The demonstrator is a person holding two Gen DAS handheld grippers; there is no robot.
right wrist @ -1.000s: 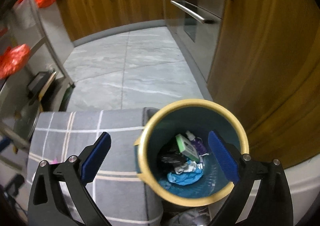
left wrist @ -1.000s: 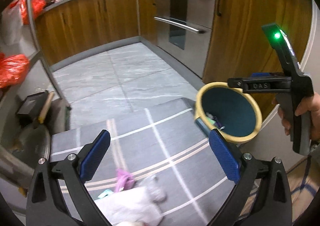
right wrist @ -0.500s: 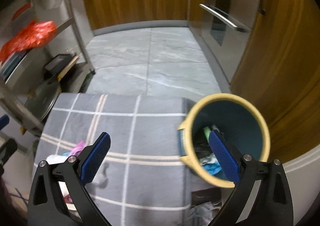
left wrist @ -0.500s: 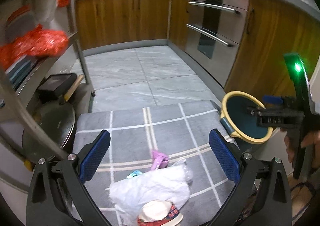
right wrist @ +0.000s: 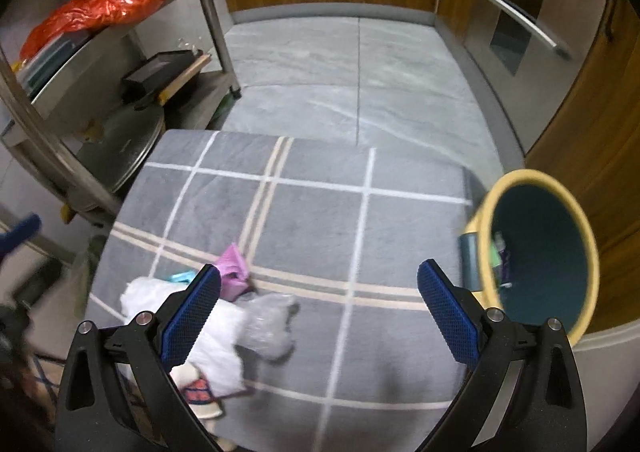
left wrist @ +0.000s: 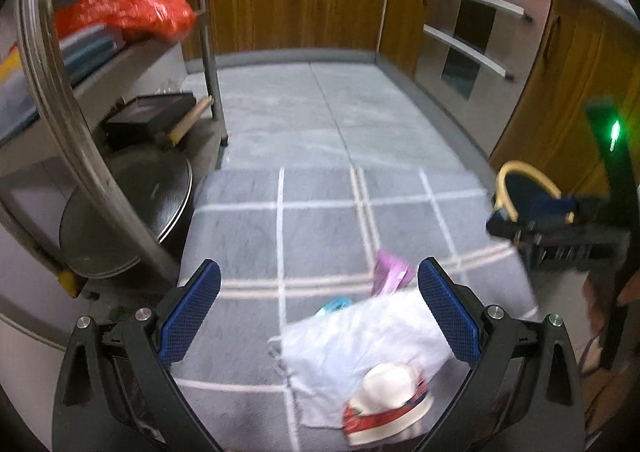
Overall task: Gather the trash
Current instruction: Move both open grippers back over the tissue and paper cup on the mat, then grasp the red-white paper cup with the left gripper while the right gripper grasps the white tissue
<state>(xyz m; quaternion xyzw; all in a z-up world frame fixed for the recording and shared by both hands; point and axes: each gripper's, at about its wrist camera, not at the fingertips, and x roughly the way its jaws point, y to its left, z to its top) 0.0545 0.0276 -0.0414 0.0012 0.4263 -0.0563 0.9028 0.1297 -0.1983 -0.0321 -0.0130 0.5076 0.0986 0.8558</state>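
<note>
Trash lies on a grey checked mat (left wrist: 320,212) (right wrist: 312,220): a white plastic bag (left wrist: 360,348) (right wrist: 216,336), a white cup lid with red print (left wrist: 388,400) (right wrist: 196,388), a pink wrapper (left wrist: 390,276) (right wrist: 232,268), a teal scrap (left wrist: 334,304) (right wrist: 182,277) and crumpled clear plastic (right wrist: 268,324). A yellow-rimmed teal bin (right wrist: 540,252) (left wrist: 524,188) with trash inside stands at the mat's right edge. My left gripper (left wrist: 318,316) is open, just above and left of the white bag. My right gripper (right wrist: 318,316) is open over the mat between pile and bin; in the left wrist view it (left wrist: 568,240) covers part of the bin.
A metal rack (left wrist: 120,64) (right wrist: 80,92) at the left holds red bags, a black box and a round dark lid. Wooden cabinets (left wrist: 300,0) and an oven with bar handles (left wrist: 472,48) (right wrist: 524,12) line the back and right. Grey floor tiles (right wrist: 340,72) stretch beyond the mat.
Both grippers have pulled back and swung left, away from the bin and toward the trash pile. The bin has slid to the right edge in both views. Both stayed open.
</note>
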